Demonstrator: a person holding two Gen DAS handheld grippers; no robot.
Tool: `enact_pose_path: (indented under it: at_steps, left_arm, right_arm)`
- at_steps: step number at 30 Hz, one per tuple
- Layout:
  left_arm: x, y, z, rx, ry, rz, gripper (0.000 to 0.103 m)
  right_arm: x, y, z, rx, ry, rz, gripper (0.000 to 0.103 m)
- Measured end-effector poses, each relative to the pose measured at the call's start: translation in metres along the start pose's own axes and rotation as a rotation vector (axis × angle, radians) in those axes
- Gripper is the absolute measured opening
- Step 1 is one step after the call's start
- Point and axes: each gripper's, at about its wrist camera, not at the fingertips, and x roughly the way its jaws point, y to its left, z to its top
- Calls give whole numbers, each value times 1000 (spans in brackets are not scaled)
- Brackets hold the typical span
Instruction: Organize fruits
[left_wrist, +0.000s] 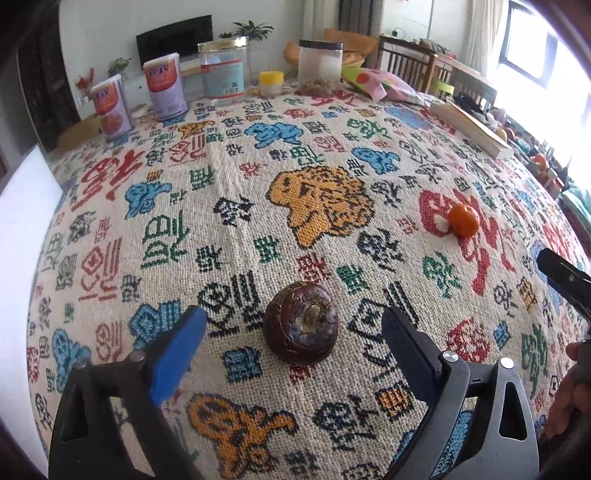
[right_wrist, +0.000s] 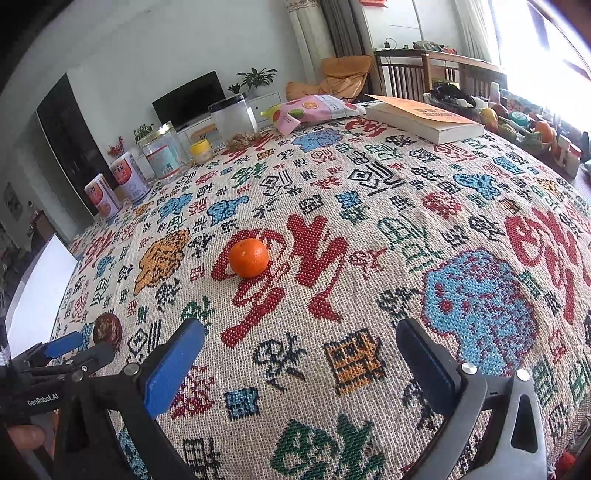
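Clutter along the far edge of the patterned tablecloth (right_wrist: 369, 229)

Measured from the open book (right_wrist: 424, 120) at the cloth's far right: a pink snack bag (right_wrist: 314, 109) lies just left of it, then a black-lidded clear jar (right_wrist: 233, 115), a small yellow-capped jar (right_wrist: 201, 150), a taller clear jar (right_wrist: 164, 153) with a label, and two cans (right_wrist: 114, 188) farthest left. A dark screen (right_wrist: 190, 98) stands behind them.

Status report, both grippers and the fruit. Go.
Left gripper open, brown fruit between its jaws, untouched. Right gripper open, empty, short of the orange. Cloth between them bare.
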Motion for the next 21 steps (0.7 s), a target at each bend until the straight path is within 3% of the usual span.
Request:
enact_pose_path:
  at_steps: [1, 3, 6, 9, 13, 14, 16, 18, 21]
  left_arm:
    - [4, 1, -1, 3, 18, 5, 42]
    - [3, 3, -8, -12, -1, 0, 41]
    - [-4, 8, -15, -39, -7, -29, 41]
    - [-18, 21, -18, -103, -1, -89, 41]
    - [-45, 37, -20, -160, -12, -141, 41]
    - [-53, 41, -22, -173, -17, -154, 41]
    - [-71, 51, -25, -206, -29, -185, 41]
    - [-95, 63, -30, -245, -37, -233, 41]
    - [-148, 85, -36, -291, -68, -326, 41]
  right_arm:
    - [-3, -8, 2, 47, -17, 11, 103]
    - [-7, -14, 6, 80, -42, 22, 103]
    - [9, 8, 16, -40, 31, 63, 102]
    - [35, 45, 27, -227, 141, 110, 86]
    - [73, 69, 45, -299, 233, 74, 70]
    - [83, 72, 46, -305, 268, 60, 64]
    - [93, 75, 47, -329, 301, 29, 29]
    - [87, 77, 47, -341, 294, 21, 29]
    - [55, 90, 50, -308, 279, 106, 29]
